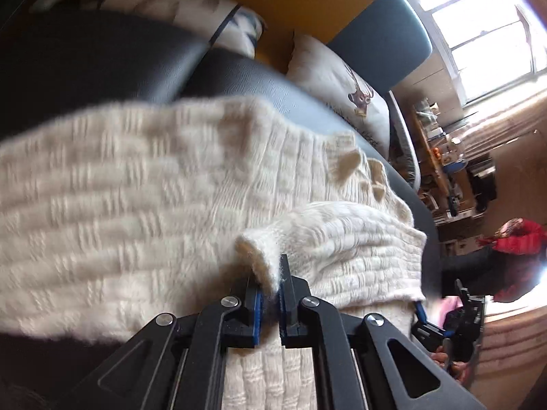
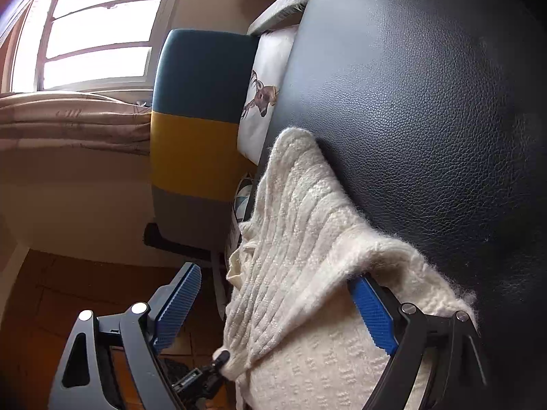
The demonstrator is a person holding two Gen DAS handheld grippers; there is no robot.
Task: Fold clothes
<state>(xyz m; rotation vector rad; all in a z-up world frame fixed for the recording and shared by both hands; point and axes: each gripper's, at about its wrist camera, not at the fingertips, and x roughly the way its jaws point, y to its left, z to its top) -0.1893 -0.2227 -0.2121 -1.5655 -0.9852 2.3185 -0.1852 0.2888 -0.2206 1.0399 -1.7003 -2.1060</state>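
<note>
The cream knitted sweater (image 1: 143,184) lies spread over a black leather sofa seat (image 2: 410,102), with one part doubled over on top of the rest and an edge hanging off the seat's front. The left gripper (image 1: 270,294) is pressed together on a fold of the knit; a small ridge of the fabric stands up between its blue pads (image 1: 258,311), so the hold looks shallow but secure. The right gripper (image 2: 277,311) stands spread wide over the sweater's near edge: one blue finger (image 2: 374,316) sits under a lifted flap of the knit, the other (image 2: 177,304) hangs clear of the cloth over the floor, and nothing is pinched between them.

The step in hand seems to be carrying the pinched part over and laying it flat. To do it well, the left pinch should hold until the fold rests on the layer beneath, and the cloth should be lowered and not dragged, since this loose, fuzzy knit will stretch and bunch. The right gripper would best close on the near edge to keep it taut and square.

Behind the seat lean a white deer-print cushion (image 1: 345,102) and a teal and mustard panel (image 2: 201,102); a bright window (image 2: 99,30) lights the room.
</note>
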